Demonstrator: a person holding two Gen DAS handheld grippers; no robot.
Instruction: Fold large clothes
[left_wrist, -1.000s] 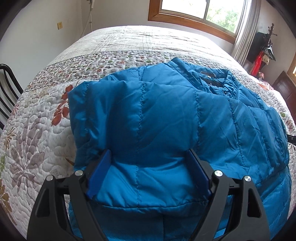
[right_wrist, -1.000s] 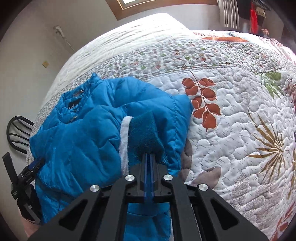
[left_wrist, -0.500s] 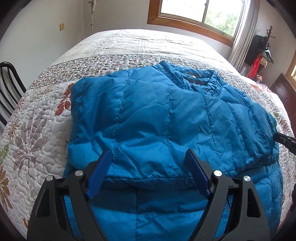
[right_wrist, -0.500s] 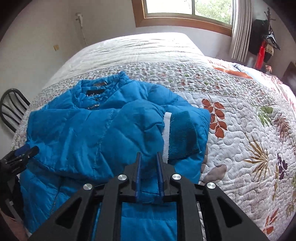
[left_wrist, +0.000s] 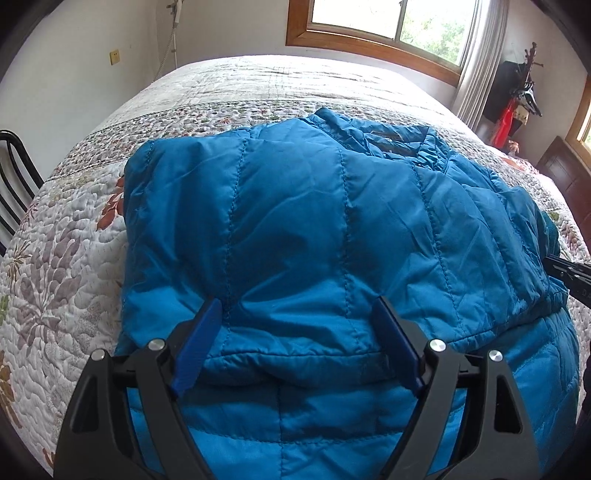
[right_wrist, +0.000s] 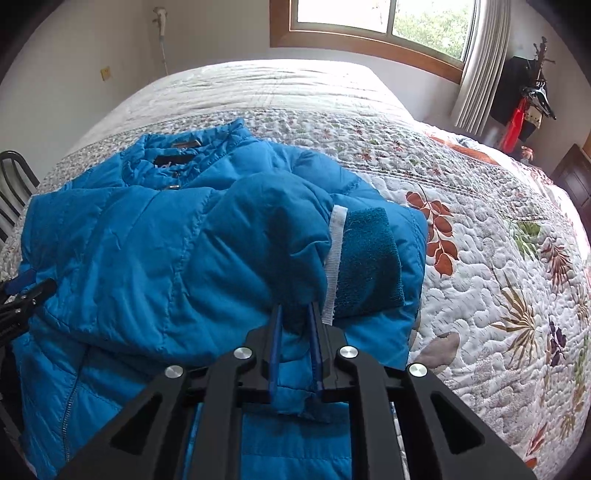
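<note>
Left wrist view: blue jacket (left_wrist: 314, 240) on bed (left_wrist: 66, 258), folded edge between released left tongs (left_wrist: 299, 325). Right wrist view: right tongs (right_wrist: 295, 314) just closing, clenched on jacket fold; cuff (right_wrist: 369, 262) at 1 o'clock.

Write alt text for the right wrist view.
A blue puffer jacket lies partly folded on a floral quilted bed, its sleeve folded across the front. The right tool pinches the fabric beside the knit cuff.

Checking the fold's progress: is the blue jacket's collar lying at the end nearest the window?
Yes, the blue jacket lies on the quilt with its collar at the far end, toward the window.
</note>
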